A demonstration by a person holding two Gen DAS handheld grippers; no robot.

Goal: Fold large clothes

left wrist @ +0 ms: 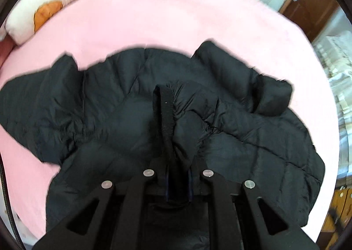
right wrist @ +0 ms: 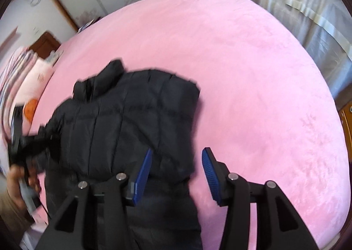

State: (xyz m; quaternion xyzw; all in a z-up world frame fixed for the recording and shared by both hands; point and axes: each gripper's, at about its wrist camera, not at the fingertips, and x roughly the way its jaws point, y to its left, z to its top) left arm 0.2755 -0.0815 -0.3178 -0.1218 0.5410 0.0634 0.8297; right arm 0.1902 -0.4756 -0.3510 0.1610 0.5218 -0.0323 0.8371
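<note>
Your left hand-held gripper (left wrist: 176,162) is clenched on a fold of the black puffer jacket (left wrist: 242,139), which lies on the pink bed (left wrist: 176,18). Your right hand-held gripper (right wrist: 177,173) hangs released above its hem. Mid-fold: next, I'd judge, grasp the hem and carry it toward twelve o'clock.

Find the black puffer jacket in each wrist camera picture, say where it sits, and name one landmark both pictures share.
Left wrist view: the black puffer jacket fills the middle and lower part, a fold of it pinched in the left gripper.
Right wrist view: the jacket lies left of centre, partly under the open right gripper.
Shared landmark: the pink bed cover; also the white pillow with an orange print.
</note>
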